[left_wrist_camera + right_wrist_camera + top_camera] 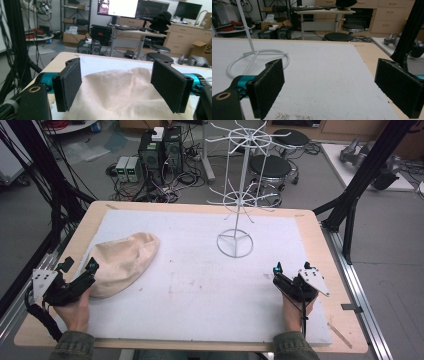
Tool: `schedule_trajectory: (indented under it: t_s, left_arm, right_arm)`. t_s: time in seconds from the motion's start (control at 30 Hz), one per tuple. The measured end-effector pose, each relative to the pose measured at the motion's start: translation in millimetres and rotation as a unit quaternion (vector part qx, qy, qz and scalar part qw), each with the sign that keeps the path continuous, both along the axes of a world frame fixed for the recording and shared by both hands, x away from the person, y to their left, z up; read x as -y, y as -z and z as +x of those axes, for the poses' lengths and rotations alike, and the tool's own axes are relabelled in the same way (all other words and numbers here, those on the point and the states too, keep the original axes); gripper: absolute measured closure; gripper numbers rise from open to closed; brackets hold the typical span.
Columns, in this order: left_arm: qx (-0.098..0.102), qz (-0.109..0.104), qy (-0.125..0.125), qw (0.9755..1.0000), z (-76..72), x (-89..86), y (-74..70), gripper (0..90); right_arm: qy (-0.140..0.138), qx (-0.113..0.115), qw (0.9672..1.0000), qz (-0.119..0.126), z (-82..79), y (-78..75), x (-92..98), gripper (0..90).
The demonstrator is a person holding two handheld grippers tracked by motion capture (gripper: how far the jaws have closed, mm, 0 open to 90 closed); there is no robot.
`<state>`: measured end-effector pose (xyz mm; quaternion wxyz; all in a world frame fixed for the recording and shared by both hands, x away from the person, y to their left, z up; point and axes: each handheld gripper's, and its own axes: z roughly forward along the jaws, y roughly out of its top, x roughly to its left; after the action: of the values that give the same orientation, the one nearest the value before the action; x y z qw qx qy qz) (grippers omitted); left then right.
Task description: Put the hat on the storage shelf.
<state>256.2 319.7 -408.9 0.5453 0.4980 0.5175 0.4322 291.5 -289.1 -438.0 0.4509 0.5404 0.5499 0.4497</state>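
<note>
Left gripper (79, 266) jaws spread, straddling near edge of cream fabric hat (122, 261); hat lying ahead-right. Right gripper (290, 268) jaws spread, idling well apart.

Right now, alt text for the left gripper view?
A cream cloth hat lies on the white mat between the left gripper's two open black jaws, neither touching it. Behind the table are desks, monitors and stools.

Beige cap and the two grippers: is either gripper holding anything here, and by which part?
Nothing is held. The left gripper has open jaws flanking the beige cap without pressing it; the right gripper is open over the white mat.
</note>
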Motion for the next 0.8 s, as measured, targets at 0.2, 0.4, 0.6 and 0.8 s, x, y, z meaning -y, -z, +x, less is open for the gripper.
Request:
schedule_trajectory:
  t_s: [0.2, 0.4, 0.6, 0.8]
  left_arm:
    - [0.000, -0.001, 0.036, 0.9994, 2.4, 2.4, -14.4, 24.6]
    - [-0.021, 0.009, 0.061, 0.9979, 7.5, -0.1, -28.4, 24.5]
    - [-0.029, 0.003, 0.092, 0.9953, 16.2, 4.5, -47.1, 22.8]
    - [-0.050, 0.013, 0.117, 0.9918, 34.0, 14.4, -56.0, 22.7]
  right_arm:
    - [-0.001, 0.000, 1.0000, 0.000, -0.3, -0.2, -0.1, 8.1]
    - [-0.007, 0.003, 0.9999, -0.007, -0.7, -0.6, -3.5, 8.1]
    - [-0.012, 0.010, 0.9999, -0.008, -0.9, -1.6, -4.5, 8.1]
    - [-0.010, 0.017, 0.9998, -0.003, -1.2, -2.8, -3.3, 8.1]
